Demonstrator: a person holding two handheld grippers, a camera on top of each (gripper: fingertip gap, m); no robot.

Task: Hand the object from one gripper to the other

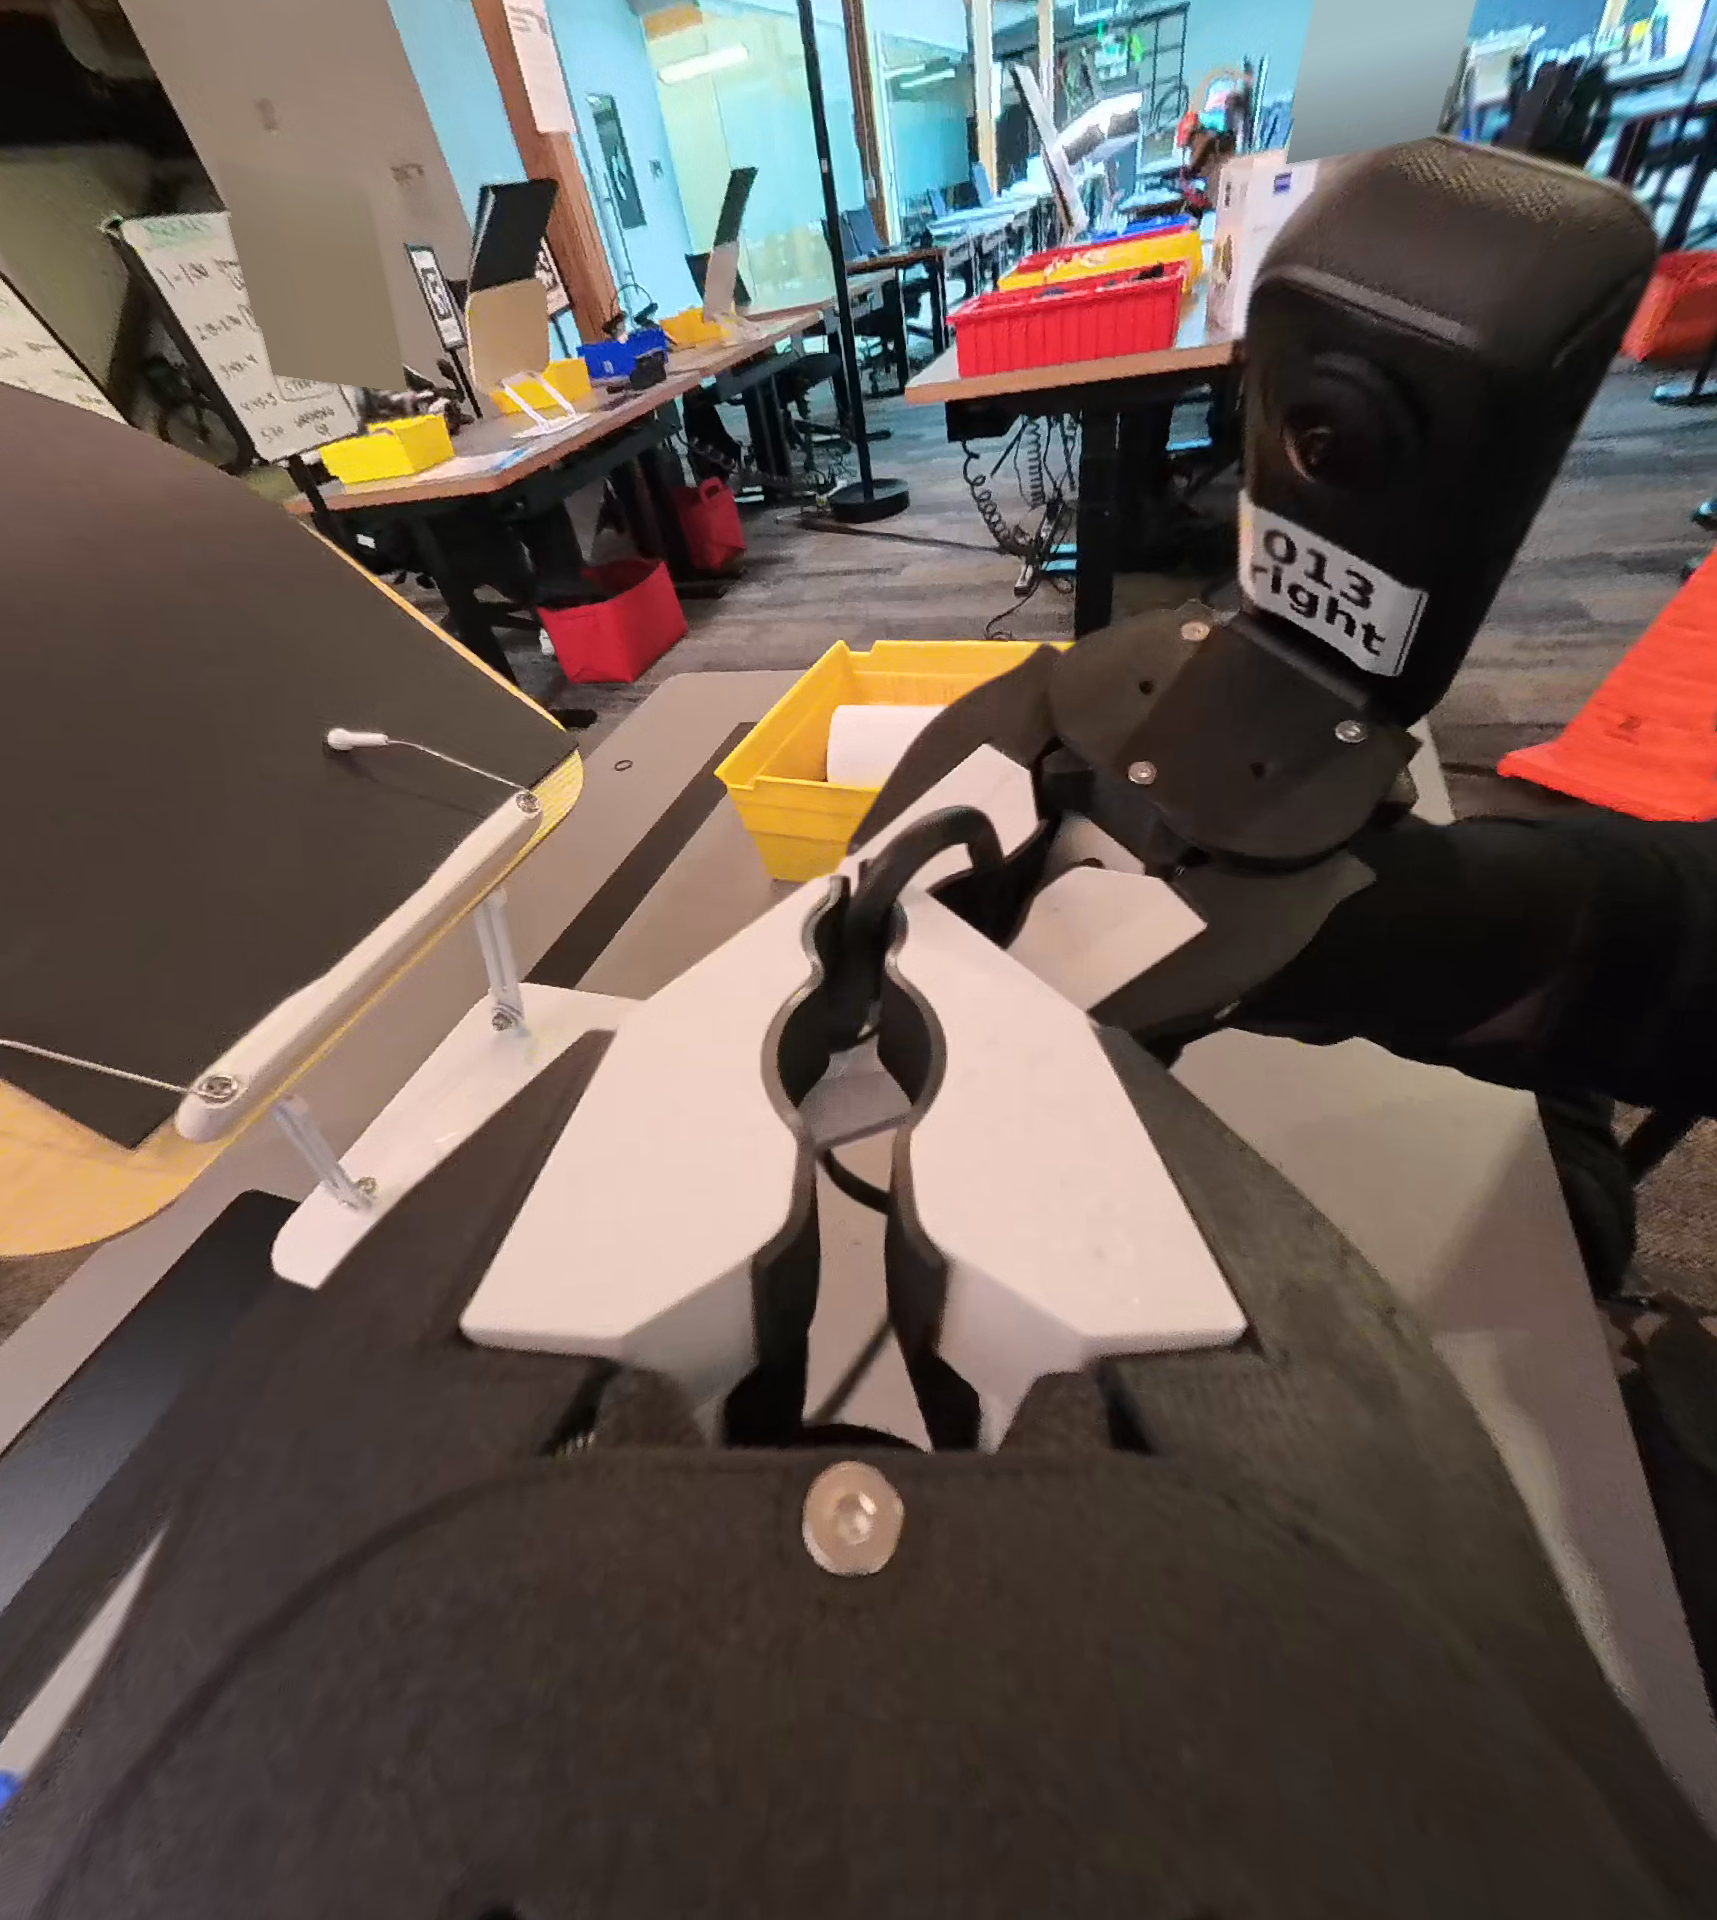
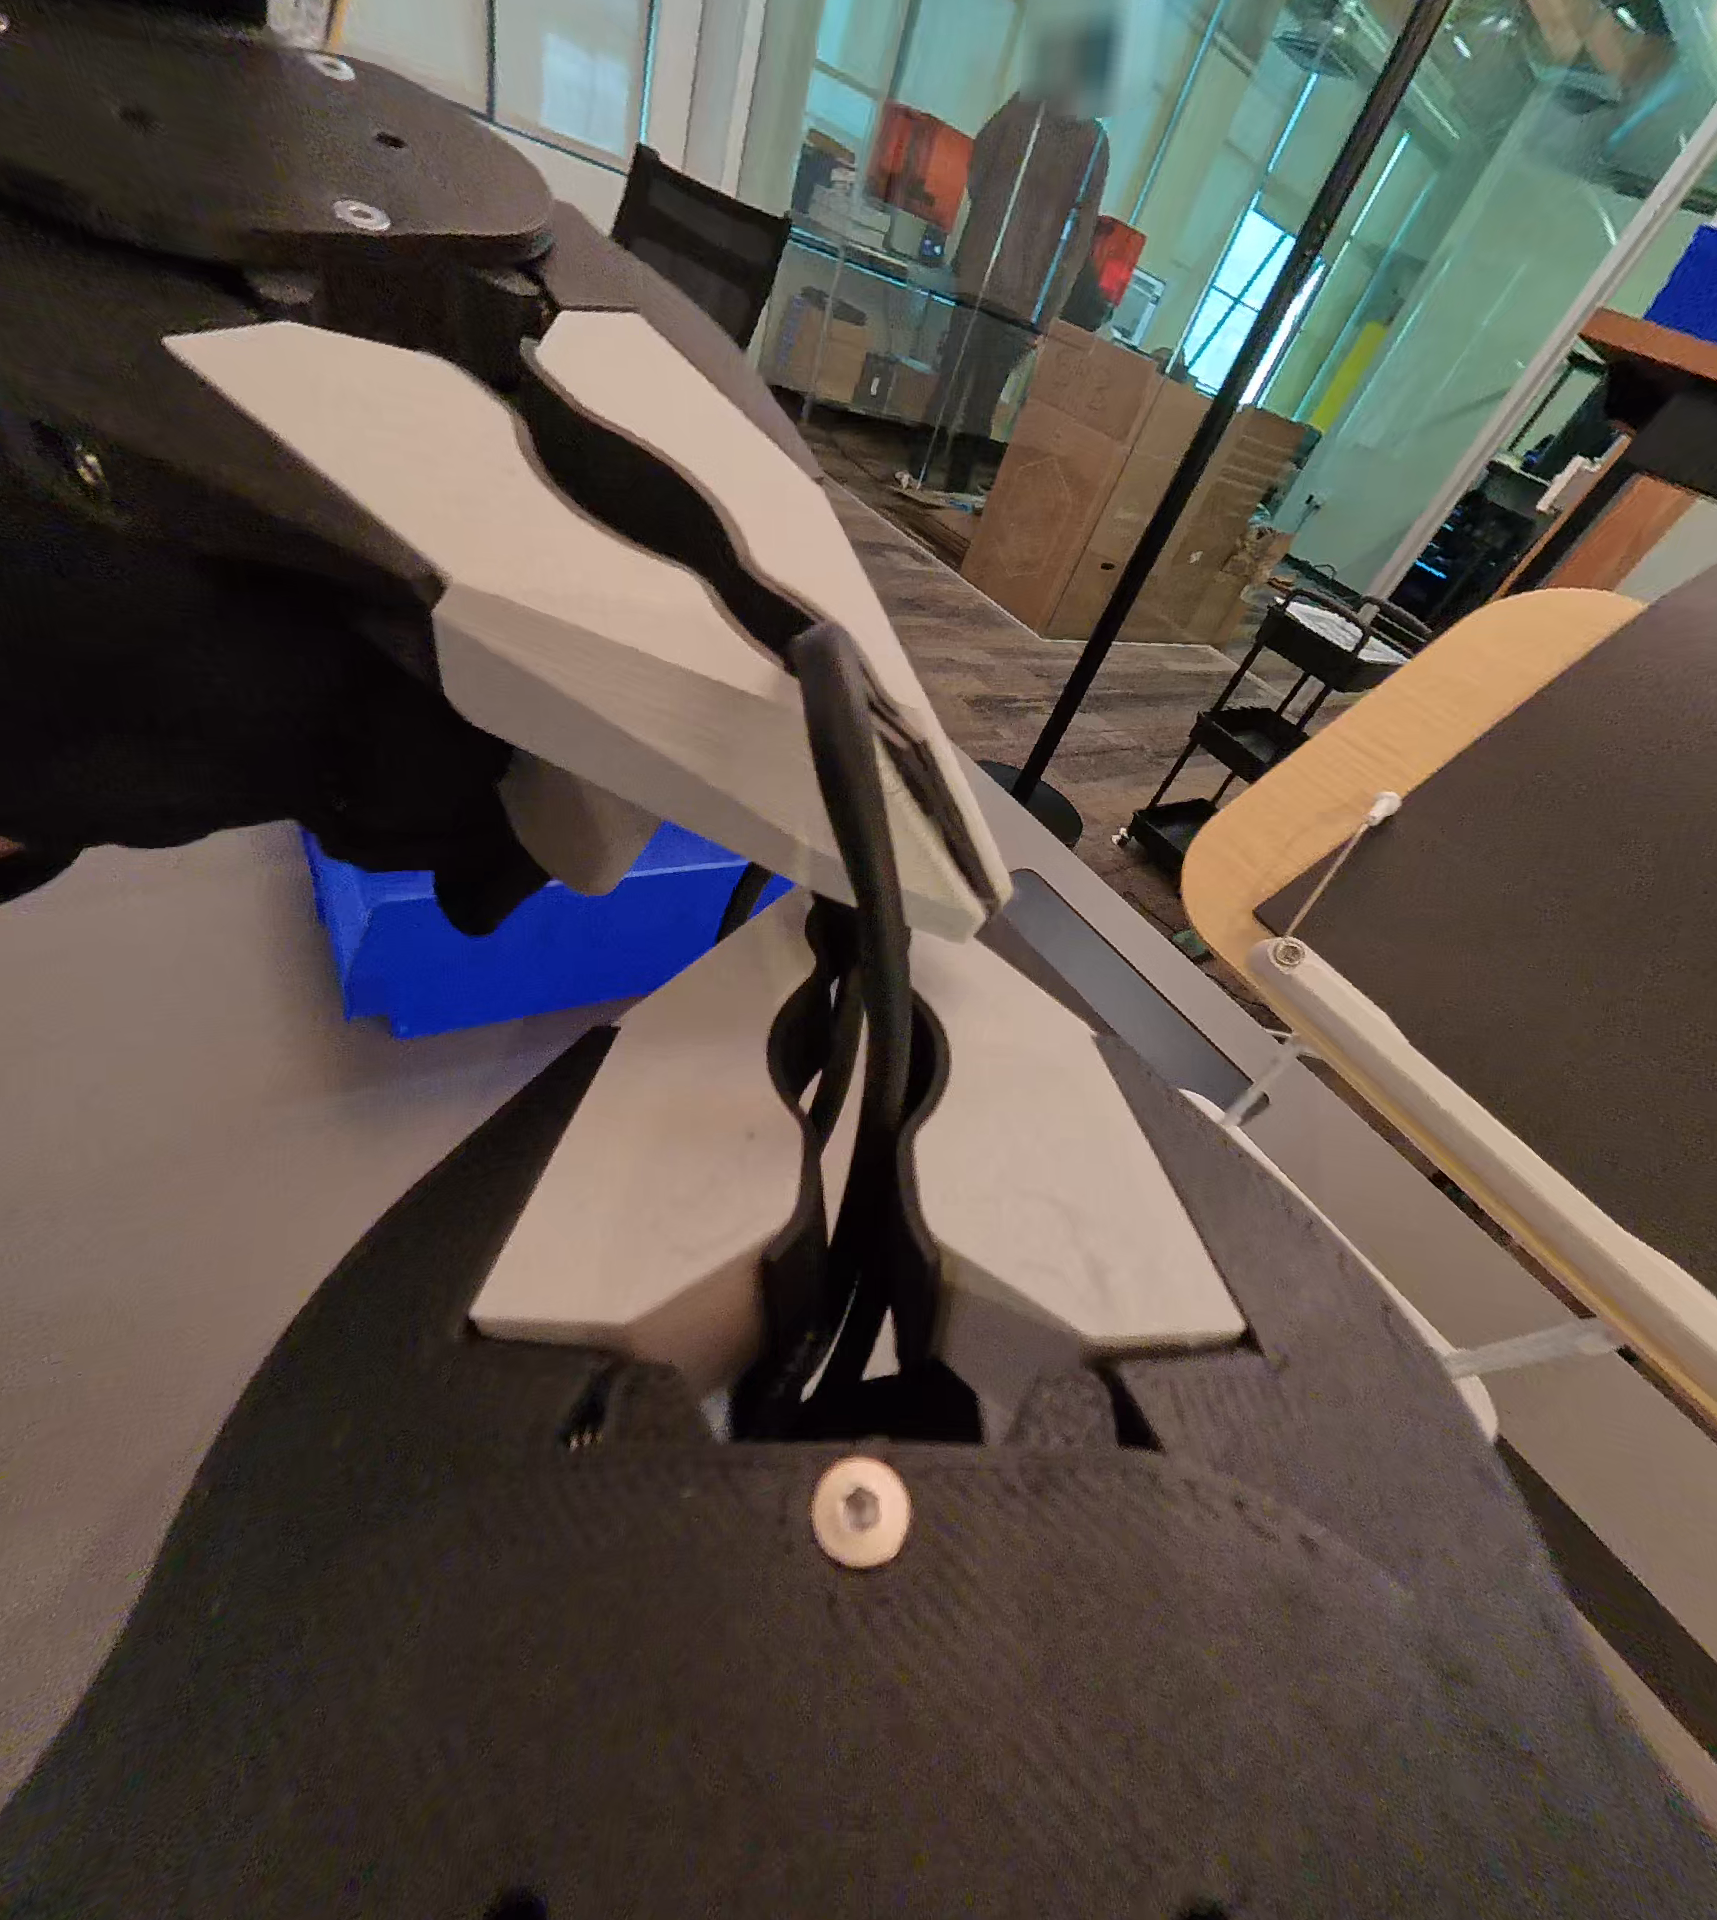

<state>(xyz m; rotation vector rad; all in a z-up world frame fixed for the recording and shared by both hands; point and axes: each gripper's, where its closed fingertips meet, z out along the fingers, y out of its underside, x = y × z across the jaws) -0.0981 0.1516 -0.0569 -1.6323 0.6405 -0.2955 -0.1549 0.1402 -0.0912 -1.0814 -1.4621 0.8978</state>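
Observation:
A black cable (image 1: pixel 921 844) runs between my two grippers. In the left wrist view my left gripper (image 1: pixel 859 920) is shut on the black cable at its fingertips. The cable arcs right into my right gripper (image 1: pixel 1015 873), which a gloved hand holds just beyond. In the right wrist view my right gripper (image 2: pixel 864 997) is shut on the black cable (image 2: pixel 875 831), which runs down between its fingers. The left gripper (image 2: pixel 895 748) comes in from the upper left, its white fingers (image 2: pixel 625 665) clamped on the same cable just above my fingertips.
A yellow bin (image 1: pixel 792 790) with a white roll (image 1: pixel 875 738) stands on the grey table (image 1: pixel 646 727) behind the grippers. A blue bin (image 2: pixel 521 945) sits under the left gripper. A black board with a wooden rim (image 1: pixel 158 727) slants beside us. An orange cone (image 1: pixel 1654 707) stands on the floor. The left gripper's tips are roughly 6 cm from the right gripper's.

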